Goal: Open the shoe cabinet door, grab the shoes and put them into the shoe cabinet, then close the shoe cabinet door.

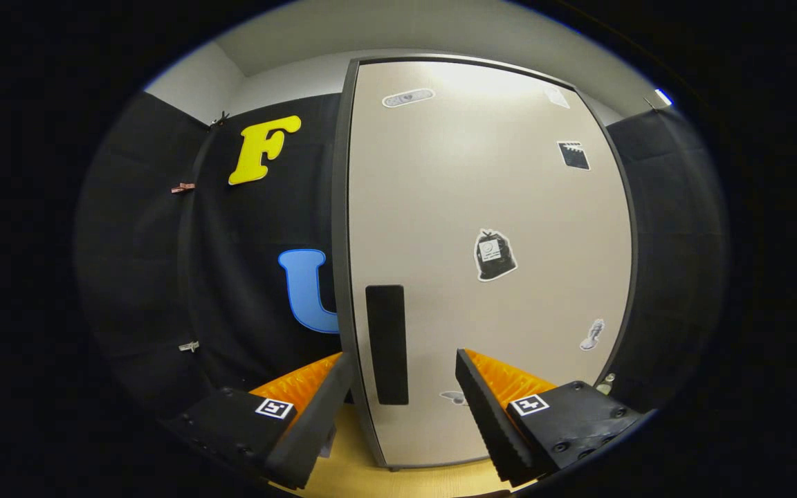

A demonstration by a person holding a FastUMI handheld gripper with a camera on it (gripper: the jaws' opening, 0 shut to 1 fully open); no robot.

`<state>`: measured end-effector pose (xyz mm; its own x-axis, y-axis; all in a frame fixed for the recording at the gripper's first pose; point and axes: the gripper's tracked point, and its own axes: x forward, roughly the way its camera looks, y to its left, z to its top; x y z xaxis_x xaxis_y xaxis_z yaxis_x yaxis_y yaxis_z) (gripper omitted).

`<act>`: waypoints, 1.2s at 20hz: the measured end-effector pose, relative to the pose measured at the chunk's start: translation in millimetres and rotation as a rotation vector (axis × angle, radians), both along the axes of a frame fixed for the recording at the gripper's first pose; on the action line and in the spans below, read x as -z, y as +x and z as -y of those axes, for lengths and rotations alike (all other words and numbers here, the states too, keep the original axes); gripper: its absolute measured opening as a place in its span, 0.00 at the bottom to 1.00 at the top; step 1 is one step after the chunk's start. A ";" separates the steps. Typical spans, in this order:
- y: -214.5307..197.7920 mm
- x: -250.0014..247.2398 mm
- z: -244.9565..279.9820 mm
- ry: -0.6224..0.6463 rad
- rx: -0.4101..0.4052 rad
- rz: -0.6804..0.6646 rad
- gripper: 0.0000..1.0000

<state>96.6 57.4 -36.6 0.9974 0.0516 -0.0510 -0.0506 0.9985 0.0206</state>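
A tall beige shoe cabinet door (481,207) with a dark frame stands upright just ahead of me, shut against the cabinet as far as I can tell. A black vertical handle (386,344) sits near its left edge, low down. My gripper (405,363) is open, and the handle lies between the two fingertips, slightly beyond them. The left finger (315,415) sits near the door's left edge, the right finger (485,408) in front of the door panel. Several stickers dot the door, among them a black one (495,255) to the right of the handle.
The cabinet stands on a light wooden surface (350,463) below my fingers. Black cloth walls (163,263) close in on the left and right of the cabinet. Small clips (189,346) hang on the left cloth.
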 end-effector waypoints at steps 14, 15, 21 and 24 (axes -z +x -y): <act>43.6 16.9 -8.1 -0.017 0.053 -0.011 0.53; 43.3 15.6 -8.2 -0.023 0.051 -0.004 0.43; 39.9 16.6 -8.1 -0.051 0.046 -0.012 0.32; 35.0 17.4 -7.8 -0.065 0.024 -0.023 0.32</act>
<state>131.5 65.2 -54.0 0.9968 0.0240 -0.0762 -0.0274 0.9987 -0.0434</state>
